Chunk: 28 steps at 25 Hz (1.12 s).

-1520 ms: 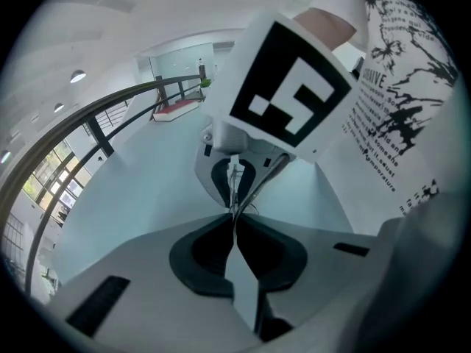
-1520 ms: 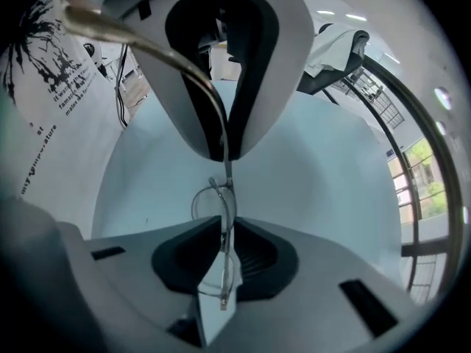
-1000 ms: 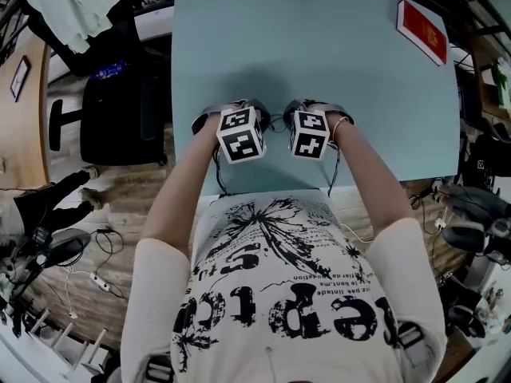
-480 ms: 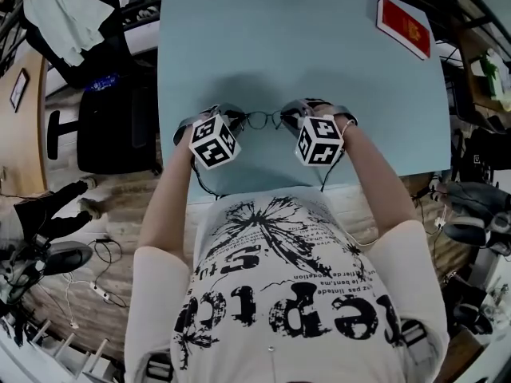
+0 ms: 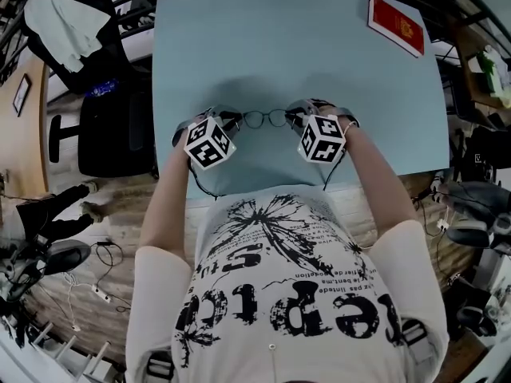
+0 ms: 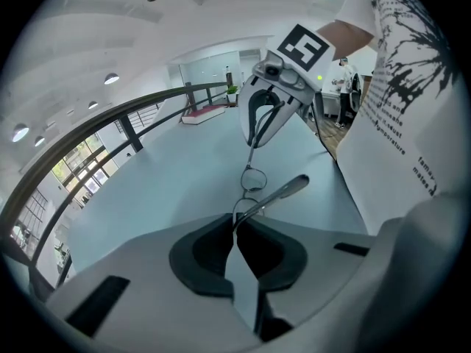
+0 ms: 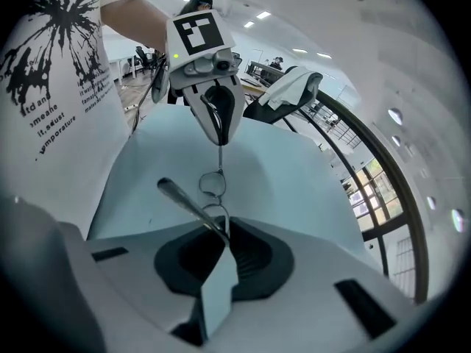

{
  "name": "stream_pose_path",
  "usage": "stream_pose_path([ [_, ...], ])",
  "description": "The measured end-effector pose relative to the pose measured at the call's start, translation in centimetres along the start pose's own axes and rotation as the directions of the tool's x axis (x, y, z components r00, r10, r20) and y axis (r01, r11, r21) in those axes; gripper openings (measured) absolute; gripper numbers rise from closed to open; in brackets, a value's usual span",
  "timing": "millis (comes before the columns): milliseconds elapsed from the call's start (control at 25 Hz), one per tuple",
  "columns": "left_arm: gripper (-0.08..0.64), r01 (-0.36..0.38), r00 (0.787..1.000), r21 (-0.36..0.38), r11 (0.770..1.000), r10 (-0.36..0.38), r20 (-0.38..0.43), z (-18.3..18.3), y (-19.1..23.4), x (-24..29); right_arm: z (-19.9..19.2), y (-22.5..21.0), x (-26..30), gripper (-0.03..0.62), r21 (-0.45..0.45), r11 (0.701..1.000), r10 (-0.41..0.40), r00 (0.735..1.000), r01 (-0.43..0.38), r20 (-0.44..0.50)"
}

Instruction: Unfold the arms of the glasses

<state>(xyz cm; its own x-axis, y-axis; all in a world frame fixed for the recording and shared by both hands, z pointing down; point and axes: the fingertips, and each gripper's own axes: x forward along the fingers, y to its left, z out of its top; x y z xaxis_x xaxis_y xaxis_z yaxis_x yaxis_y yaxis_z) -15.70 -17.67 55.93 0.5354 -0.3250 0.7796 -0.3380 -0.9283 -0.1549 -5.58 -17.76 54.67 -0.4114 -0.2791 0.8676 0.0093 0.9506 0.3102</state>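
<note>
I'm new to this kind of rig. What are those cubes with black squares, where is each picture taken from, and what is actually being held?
There is no robot here. A person holds a tool in each hand, and the cubes with square markers are part of those tools. The head view looks down from the person's head onto a pale blue table. The two gripper views ride on the tools and look along their jaws. The left hand-held gripper and the right hand-held gripper each have their jaws closed on one outer end of a pair of thin-rimmed metal glasses. Whether the glasses touch the table, I cannot tell. A flat red rectangular object, perhaps a book, lies near the table's far right corner.
</note>
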Motion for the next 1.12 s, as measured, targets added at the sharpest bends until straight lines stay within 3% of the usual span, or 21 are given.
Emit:
stream_pose_path([
  [360, 0.026, -0.029, 1.0, -0.04, 0.999, 0.029, 0.006, 0.7, -0.1, 0.4, -1.2, 0.1, 0.7, 0.031, 0.051, 0.999, -0.009, 1.0, 0.009, 0.006],
  [520, 0.029, -0.031, 1.0, -0.059, 0.998, 0.031, 0.003, 0.9, -0.1, 0.4, -1.1, 0.0, 0.3, 0.067, 0.099, 0.995, 0.002, 0.999, -0.007, 0.047],
  [640, 0.115, -0.034, 0.999, -0.065, 0.997, 0.034, 0.001, 0.9, -0.5, 0.2, -1.3, 0.3, -0.1, 0.117, 0.127, 0.992, 0.019, 0.998, -0.026, 0.062],
  [760, 0.126, -0.049, 0.999, -0.075, 0.996, 0.049, -0.002, 0.2, -0.9, -0.3, -1.8, 0.7, -0.5, 0.124, 0.151, 0.988, 0.012, 0.998, -0.022, 0.065],
  [960, 0.124, -0.149, 0.987, -0.162, 0.976, 0.158, 0.044, -0.3, -1.1, -2.7, -2.8, 0.9, -2.5, 0.116, 0.277, 0.96, -0.067, 0.995, 0.044, 0.075],
  [1120, 0.07, -0.254, 0.953, -0.246, 0.936, 0.285, 0.103, 0.9, -1.5, -5.5, -2.5, 0.3, -4.9, 0.057, 0.423, 0.901, -0.155, 0.983, 0.1, 0.097],
])
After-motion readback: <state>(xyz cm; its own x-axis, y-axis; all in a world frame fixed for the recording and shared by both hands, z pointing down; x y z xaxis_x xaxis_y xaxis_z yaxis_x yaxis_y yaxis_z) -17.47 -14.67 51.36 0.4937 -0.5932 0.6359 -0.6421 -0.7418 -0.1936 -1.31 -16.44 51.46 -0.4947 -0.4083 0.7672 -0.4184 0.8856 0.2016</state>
